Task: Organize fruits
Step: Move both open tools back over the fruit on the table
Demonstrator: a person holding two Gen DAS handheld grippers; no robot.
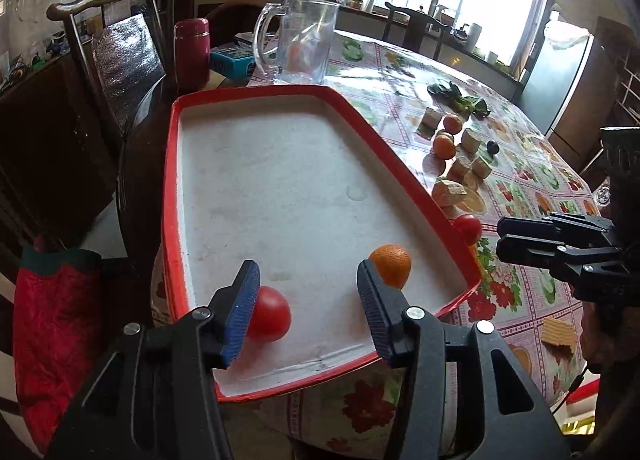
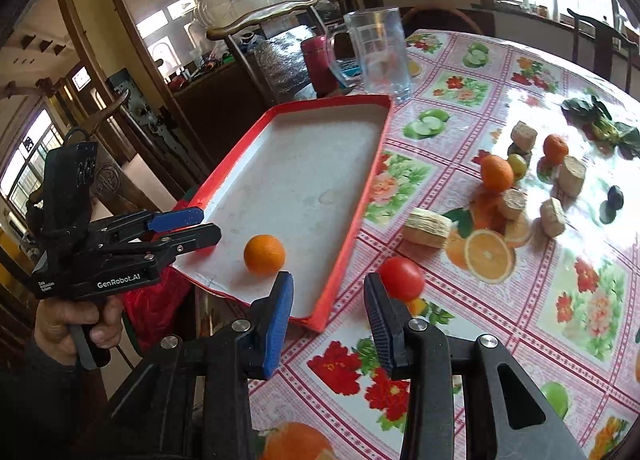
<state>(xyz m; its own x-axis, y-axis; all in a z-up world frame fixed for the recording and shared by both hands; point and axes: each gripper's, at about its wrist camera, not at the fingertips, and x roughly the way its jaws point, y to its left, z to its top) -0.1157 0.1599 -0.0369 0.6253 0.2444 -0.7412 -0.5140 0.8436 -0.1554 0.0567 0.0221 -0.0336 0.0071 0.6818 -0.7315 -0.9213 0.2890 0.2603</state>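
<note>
small round orange (image 2: 264,254), pebbled skin, in red-rimmed tray (image 2: 256,127)

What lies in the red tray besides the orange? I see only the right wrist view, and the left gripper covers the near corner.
Observer: A red tomato lies in the tray, right beside the left finger of the left gripper.
Operator: Is it gripped?
Observer: No. The jaws stand open, and the other pad is clear of it.
Operator: Is anything else hidden from me?
Observer: A yellow wafer lies on the tablecloth, near the table's edge.
</note>
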